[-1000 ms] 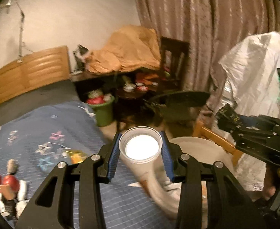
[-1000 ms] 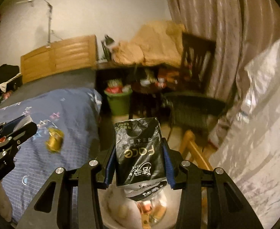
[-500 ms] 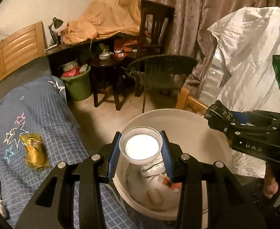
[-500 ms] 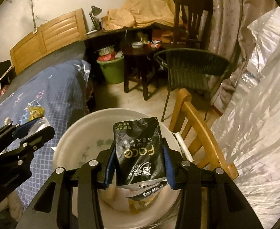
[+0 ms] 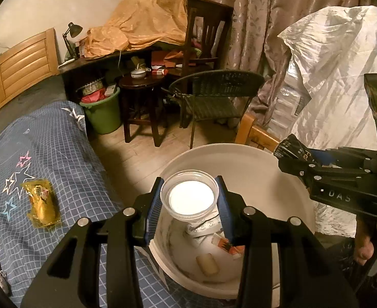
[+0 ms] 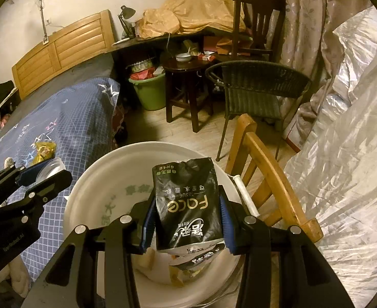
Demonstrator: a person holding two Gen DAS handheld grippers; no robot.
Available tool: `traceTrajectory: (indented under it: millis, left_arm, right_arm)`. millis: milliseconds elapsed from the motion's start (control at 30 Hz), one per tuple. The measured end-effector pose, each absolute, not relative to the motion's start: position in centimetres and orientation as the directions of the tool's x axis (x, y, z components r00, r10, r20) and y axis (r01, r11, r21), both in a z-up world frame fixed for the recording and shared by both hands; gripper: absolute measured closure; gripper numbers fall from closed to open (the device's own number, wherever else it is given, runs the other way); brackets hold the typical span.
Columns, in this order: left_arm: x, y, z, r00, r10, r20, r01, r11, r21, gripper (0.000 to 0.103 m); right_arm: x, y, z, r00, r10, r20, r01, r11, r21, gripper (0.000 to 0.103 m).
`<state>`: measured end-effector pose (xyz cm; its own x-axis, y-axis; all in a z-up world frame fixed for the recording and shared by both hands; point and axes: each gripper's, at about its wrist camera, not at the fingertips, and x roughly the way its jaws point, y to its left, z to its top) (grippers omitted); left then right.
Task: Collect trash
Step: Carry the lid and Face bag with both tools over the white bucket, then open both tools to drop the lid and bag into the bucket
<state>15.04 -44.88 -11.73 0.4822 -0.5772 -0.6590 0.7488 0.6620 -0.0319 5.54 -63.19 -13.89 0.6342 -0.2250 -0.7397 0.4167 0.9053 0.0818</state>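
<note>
My left gripper (image 5: 190, 205) is shut on a clear plastic cup (image 5: 190, 195), held over the near rim of a big white bucket (image 5: 252, 169) that has scraps of trash at its bottom. My right gripper (image 6: 187, 220) is shut on a black tissue packet (image 6: 187, 205) and hangs over the same white bucket (image 6: 91, 200). Each gripper shows in the other's view: the right gripper (image 5: 301, 161) at the bucket's right rim, the left gripper (image 6: 44, 177) at its left rim. A yellow wrapper (image 5: 41, 199) lies on the blue checked bedspread (image 5: 60, 154).
A wooden chair (image 6: 265, 169) stands against the bucket's right side, with a white plastic-covered heap (image 6: 342, 154) beyond. Further back are a dark wicker chair (image 5: 214, 97), a dark stool (image 5: 142, 102), a green bin (image 5: 102, 113) and a cluttered desk. Small items lie at the bed's near left edge.
Both grippers have come down and tilted toward the bucket, which now fills the lower part of both views. Over the last half second they have barely moved. Both still hold their items.
</note>
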Motion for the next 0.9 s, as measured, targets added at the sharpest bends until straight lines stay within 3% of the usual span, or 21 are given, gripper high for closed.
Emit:
traceTrajectory:
  millis: [133,167,200,267,700,900]
  left_arm:
    - [15.0,-44.9,-11.7,0.479,-0.58,-0.659,0.75,0.66,-0.035,0.064]
    - [15.0,-44.9,-11.8,0.477,-0.578,-0.663,0.751,0.659,-0.034,0.053]
    - [15.0,-44.8,-11.8,0.482,-0.574,-0.662,0.747,0.664,-0.032,0.033]
    - [15.0,-44.6,-11.7,0.493,-0.574,-0.654,0.742,0.67,-0.028,0.026]
    - [14.8,-43.5,-11.2,0.499,-0.578,-0.646,0.737,0.675,-0.034,0.026]
    - [14.4,-40.4,-10.5,0.517,-0.58,-0.63,0.724,0.689,-0.039,0.026]
  right_arm:
    - [5.6,-63.2,-13.9,0.634,-0.223,-0.741,0.416,0.906,0.083,0.058]
    - [5.7,-63.2,-13.9,0.635,-0.226,-0.739,0.419,0.904,0.082,0.054]
    - [5.7,-63.2,-13.7,0.637,-0.228,-0.736,0.422,0.903,0.084,0.052]
    - [5.6,-63.4,-13.5,0.643,-0.233,-0.729,0.429,0.899,0.091,0.047]
    - [4.9,-62.5,-12.7,0.665,-0.245,-0.706,0.429,0.898,0.093,0.047]
    - [3.4,-58.5,-10.3,0.739,-0.286,-0.611,0.408,0.911,0.067,0.045]
